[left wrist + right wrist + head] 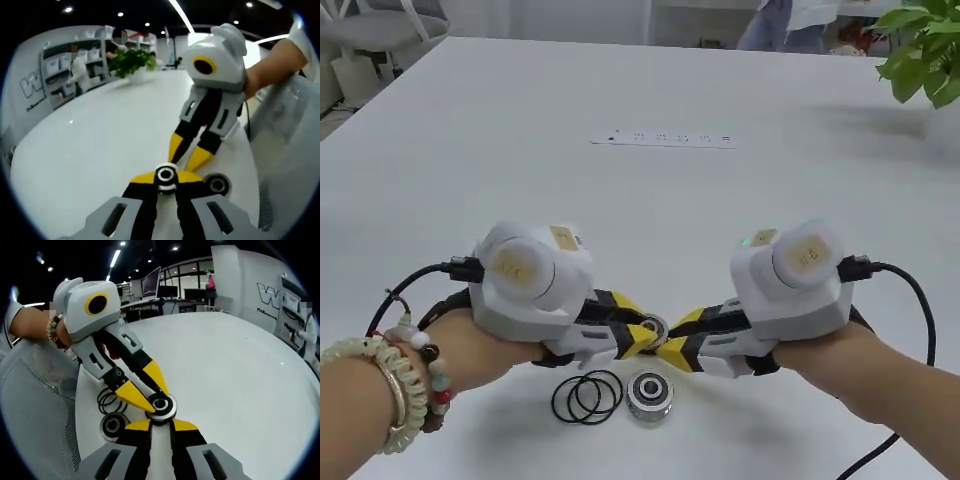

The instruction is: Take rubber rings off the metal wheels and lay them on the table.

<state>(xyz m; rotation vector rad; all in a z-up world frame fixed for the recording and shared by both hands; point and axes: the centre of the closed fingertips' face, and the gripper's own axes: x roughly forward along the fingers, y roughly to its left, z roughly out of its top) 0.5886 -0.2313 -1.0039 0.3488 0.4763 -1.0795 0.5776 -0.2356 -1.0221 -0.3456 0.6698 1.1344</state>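
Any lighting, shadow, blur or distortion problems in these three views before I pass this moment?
Head view: even soft light, sharp, faint shadows under the rubber rings and the loose metal wheel, no glare. Left gripper view: strong fisheye bending, ceiling lights blown out, held wheel slightly soft. Right gripper view: same bending, table edge curved, held wheel fairly sharp.

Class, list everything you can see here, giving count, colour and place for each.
held wheel: one, silver and black, between gripper tips.
loose wheel: one, silver, on table near the person.
rubber rings: about three, black, left of loose wheel.
power strip: one, white, mid-table.
plant: one, green, far right.
table: one, white.
bracelets: several, beaded, left wrist.
left hand-held gripper: one, grey and yellow, clamping held wheel.
right hand-held gripper: one, grey and yellow, tips at held wheel.
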